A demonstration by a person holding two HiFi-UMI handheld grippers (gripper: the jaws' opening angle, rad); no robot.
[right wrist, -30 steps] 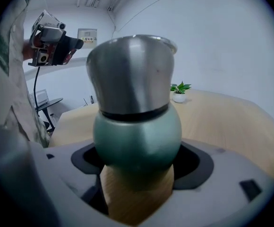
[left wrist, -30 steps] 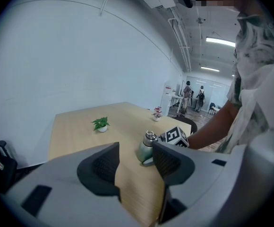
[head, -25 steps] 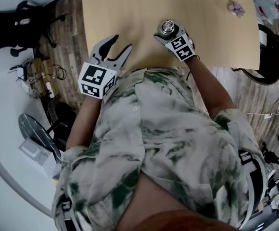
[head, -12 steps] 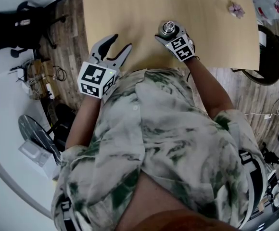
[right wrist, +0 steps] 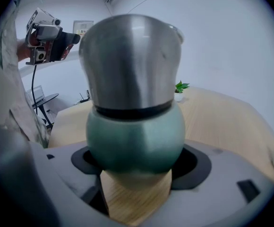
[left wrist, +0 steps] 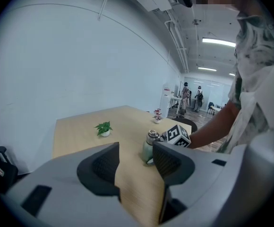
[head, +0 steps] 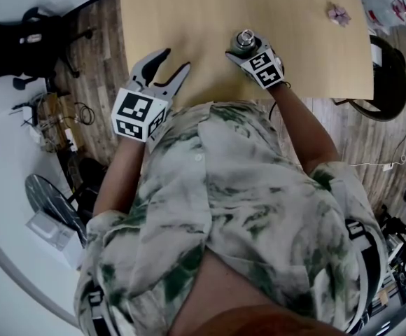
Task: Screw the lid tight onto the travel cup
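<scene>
My right gripper (head: pixel 248 51) clamps green cup (right wrist: pixel 134 141) by body, upright on table (head: pixel 294 47); steel lid (right wrist: pixel 130 60) sits on top. My left gripper (head: pixel 171 65) wide, empty, well apart. I'd grip lid squarely with left, twist, keep right firm.

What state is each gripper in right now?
Left gripper: open, empty.
Right gripper: closed on the travel cup.

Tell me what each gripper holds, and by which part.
The right gripper clamps the travel cup by its green body, below the steel lid. The left gripper holds nothing; its jaws stand apart.
</scene>
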